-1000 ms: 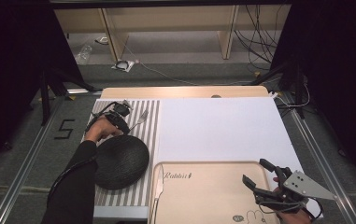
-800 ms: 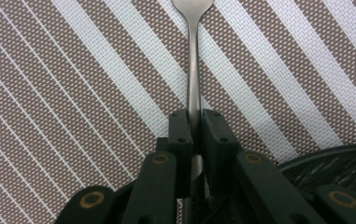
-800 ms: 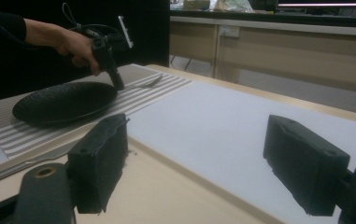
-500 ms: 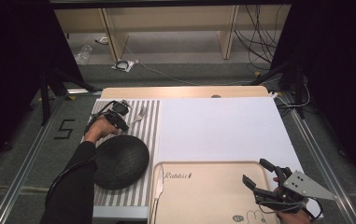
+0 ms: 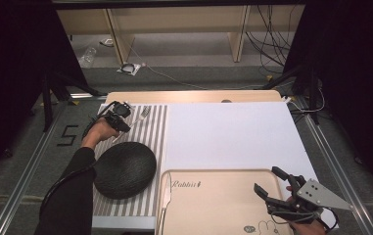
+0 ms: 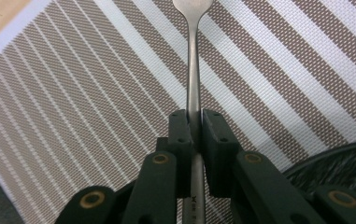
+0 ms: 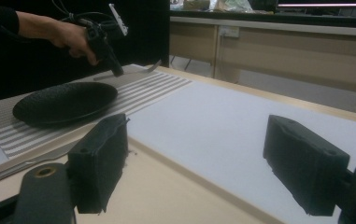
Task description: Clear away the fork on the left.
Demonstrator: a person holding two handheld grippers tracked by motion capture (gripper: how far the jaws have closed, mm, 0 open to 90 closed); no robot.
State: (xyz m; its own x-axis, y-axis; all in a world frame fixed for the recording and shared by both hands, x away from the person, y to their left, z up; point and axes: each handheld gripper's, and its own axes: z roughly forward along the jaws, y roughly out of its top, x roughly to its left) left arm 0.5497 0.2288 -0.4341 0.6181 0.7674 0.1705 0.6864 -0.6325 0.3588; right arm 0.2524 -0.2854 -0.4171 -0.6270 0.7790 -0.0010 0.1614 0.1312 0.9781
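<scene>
Left tongs [image 6: 193, 135]: I am keeping them clenched on the fork [image 6: 193, 70], pads pinching the handle with the tines pointing away toward 12 o'clock in the left gripper view.
Change: almost none; across the last second my left hand is barely drifting on the striped mat [image 5: 147, 132], and the grip is staying as tight as it was.
Fork place: it is sitting at the far end of the mat, at 12 o'clock from the dark plate [image 5: 125, 169], clear of the plate's rim; I cannot tell whether it is lifted off the mat or lying on it.
Right tongs [image 5: 272, 188]: I am holding them released and idle over the tray [image 5: 213, 205], at 5 o'clock on the desk [image 5: 233, 134], nothing between the jaws.
Knife [image 5: 166, 196]: lying along the tray's left edge.
Meaning: I am judging the grasp settled, so the fork seems ready to be carried, likely toward the plate or tray.
</scene>
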